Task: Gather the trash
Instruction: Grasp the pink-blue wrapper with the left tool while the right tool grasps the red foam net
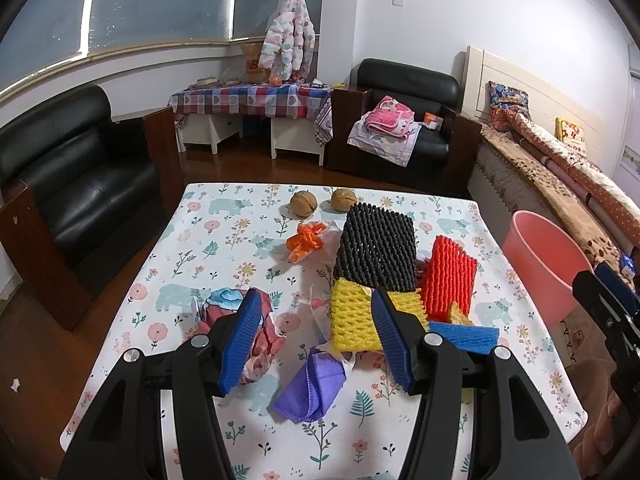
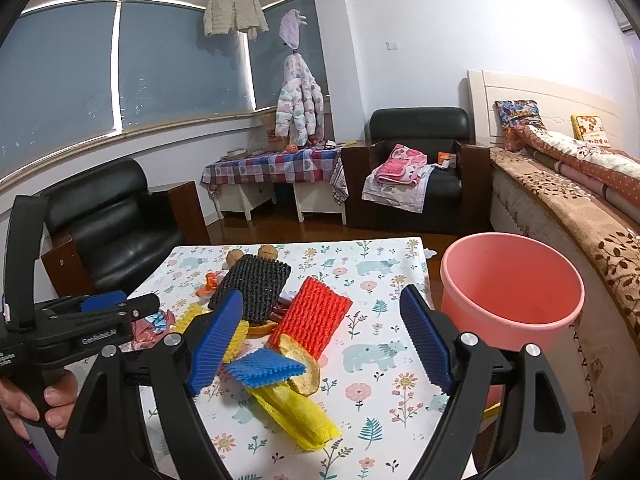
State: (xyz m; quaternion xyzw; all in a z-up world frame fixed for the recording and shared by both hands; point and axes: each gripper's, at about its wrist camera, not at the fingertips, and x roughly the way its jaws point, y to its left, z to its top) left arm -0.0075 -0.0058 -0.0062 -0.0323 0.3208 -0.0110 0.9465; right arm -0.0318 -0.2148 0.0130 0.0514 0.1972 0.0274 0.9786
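- L tongs (image 1: 316,336): jaws wide apart, nothing between them, hovering over the near part of the bench (image 1: 224,248) w/ its floral-and-bear cloth.
- R tongs (image 2: 322,336): also spread wide, holding nothing; low over the bench's right side, pink bucket (image 2: 508,320) just beyond the right pad.
- Nearest the L tongs: purple cloth scrap (image 1: 310,390) flat on the bench, crumpled red/blue wrapper (image 1: 240,320) partly behind the left pad.
- Mid-bench pile, pieces touching: yellow foam net (image 1: 352,320), blue foam net (image 1: 466,336), red foam net (image 1: 448,280) standing tilted, black foam net (image 1: 376,248) leaning on top.
- Right wrist view adds a bread crust (image 2: 300,368) against the red net's near end (partly under the blue piece) and a second yellow foam net (image 2: 300,416) lying nearer.
- Behind the pile: orange ribbon bow (image 1: 306,240) on some white wrapping.
- Far edge: two walnuts (image 1: 304,204) side by side, apart from the pile.
- Bucket stands off the bench's right edge, beside the bed (image 2: 580,216); looks empty inside.
- A hand (image 2: 24,404) grips the L tool's handle at the left of the right wrist view.
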